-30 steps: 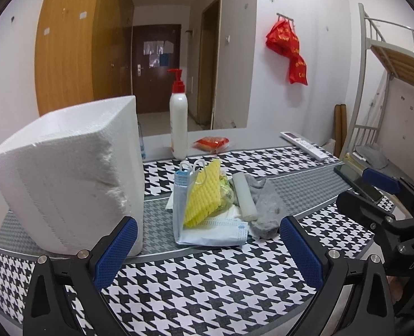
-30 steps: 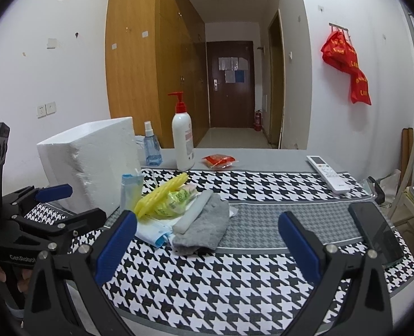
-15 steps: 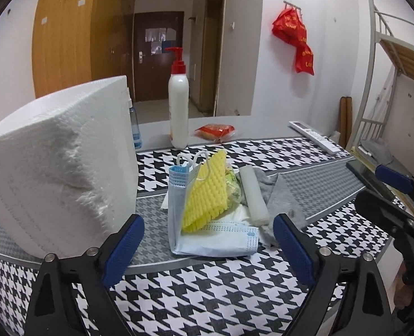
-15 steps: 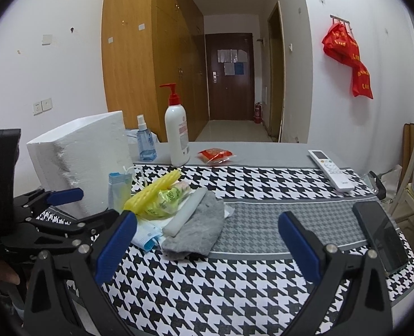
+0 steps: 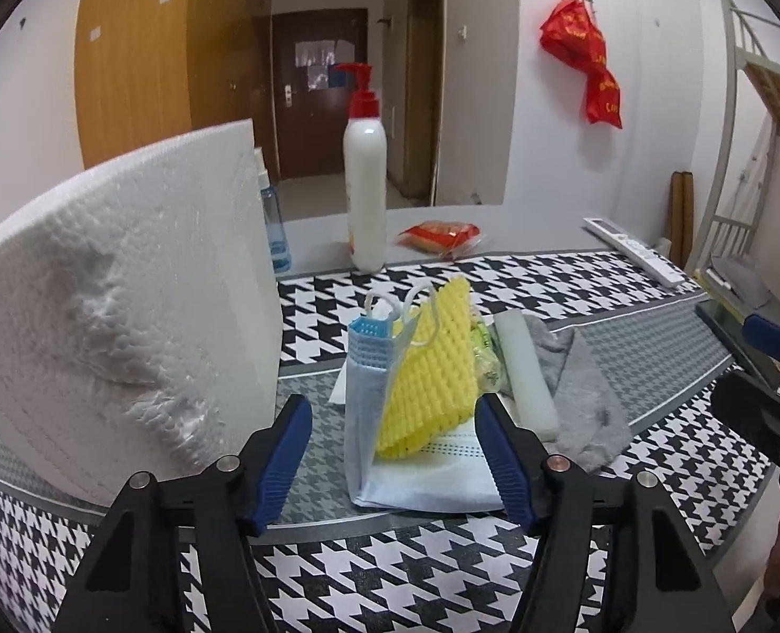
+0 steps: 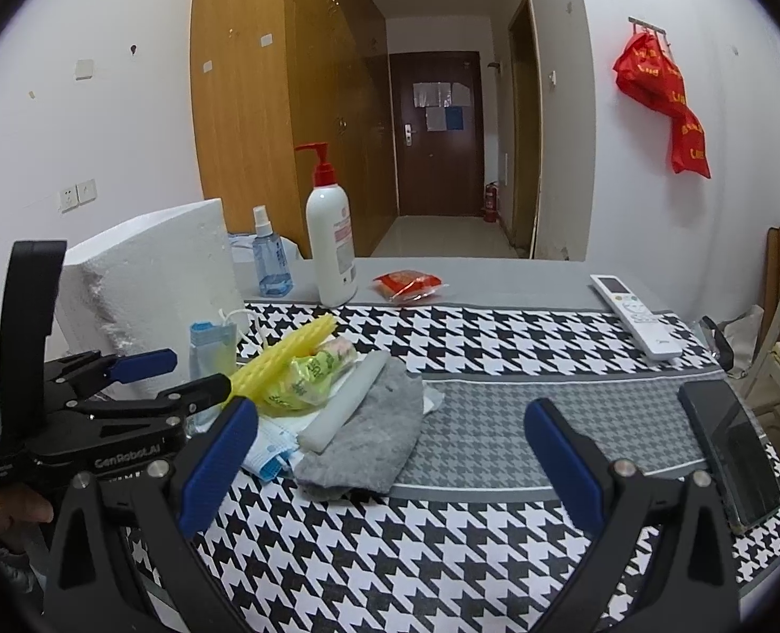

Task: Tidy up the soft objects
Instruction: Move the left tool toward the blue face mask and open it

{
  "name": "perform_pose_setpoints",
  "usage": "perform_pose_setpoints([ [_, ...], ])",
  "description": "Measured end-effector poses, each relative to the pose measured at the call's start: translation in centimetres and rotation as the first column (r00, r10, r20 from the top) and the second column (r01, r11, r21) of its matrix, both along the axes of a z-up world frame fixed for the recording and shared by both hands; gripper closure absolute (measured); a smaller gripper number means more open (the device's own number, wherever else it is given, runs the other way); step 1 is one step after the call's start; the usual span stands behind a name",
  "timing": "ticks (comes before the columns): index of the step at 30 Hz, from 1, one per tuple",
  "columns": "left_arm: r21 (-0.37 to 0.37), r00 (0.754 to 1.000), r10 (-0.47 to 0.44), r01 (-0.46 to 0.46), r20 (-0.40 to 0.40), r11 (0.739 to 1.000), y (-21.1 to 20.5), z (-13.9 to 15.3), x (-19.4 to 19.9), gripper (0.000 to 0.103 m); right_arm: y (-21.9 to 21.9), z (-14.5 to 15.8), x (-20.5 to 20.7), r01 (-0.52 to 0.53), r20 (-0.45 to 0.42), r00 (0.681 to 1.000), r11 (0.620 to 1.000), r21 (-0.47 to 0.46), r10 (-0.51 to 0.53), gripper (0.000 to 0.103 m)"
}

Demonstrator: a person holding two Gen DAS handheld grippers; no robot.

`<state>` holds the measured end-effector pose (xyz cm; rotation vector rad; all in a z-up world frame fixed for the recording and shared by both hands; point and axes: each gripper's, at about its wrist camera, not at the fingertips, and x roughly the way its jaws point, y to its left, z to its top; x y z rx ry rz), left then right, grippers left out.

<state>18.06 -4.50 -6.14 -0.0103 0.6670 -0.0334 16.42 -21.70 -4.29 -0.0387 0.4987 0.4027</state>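
A pile of soft things lies on the houndstooth table: a yellow foam net (image 5: 432, 364), blue face masks (image 5: 371, 385), a white foam strip (image 5: 524, 369), a grey cloth (image 5: 585, 401) and a green bag (image 6: 305, 382). My left gripper (image 5: 395, 453) is open, its blue pads either side of the masks and yellow foam, close to them. It also shows in the right wrist view (image 6: 179, 369). My right gripper (image 6: 390, 453) is open and empty, in front of the grey cloth (image 6: 368, 438).
A big white foam block (image 5: 121, 316) stands at the left. A lotion pump bottle (image 5: 364, 184), a small spray bottle (image 6: 269, 258), a red packet (image 6: 408, 285) and a remote (image 6: 635, 316) lie at the back. A phone (image 6: 732, 453) lies at the right edge.
My left gripper has moved forward to the pile and its jaws have narrowed around the masks and yellow foam. My right gripper has moved slightly closer to the table.
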Motion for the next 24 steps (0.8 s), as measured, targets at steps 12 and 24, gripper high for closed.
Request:
perform_pose_setpoints([
  [12, -0.018, 1.000, 0.018, -0.018, 0.006, 1.000, 0.7, -0.3, 0.7, 0.051, 0.4, -0.3, 0.8, -0.013, -0.015, 1.000, 1.000, -0.016, 0.013, 0.001],
  [24, -0.039, 1.000, -0.012, 0.011, -0.010, 0.999, 0.5, -0.7, 0.9, 0.072, 1.0, -0.6, 1.6, -0.020, -0.034, 0.999, 0.999, -0.046, 0.019, 0.001],
])
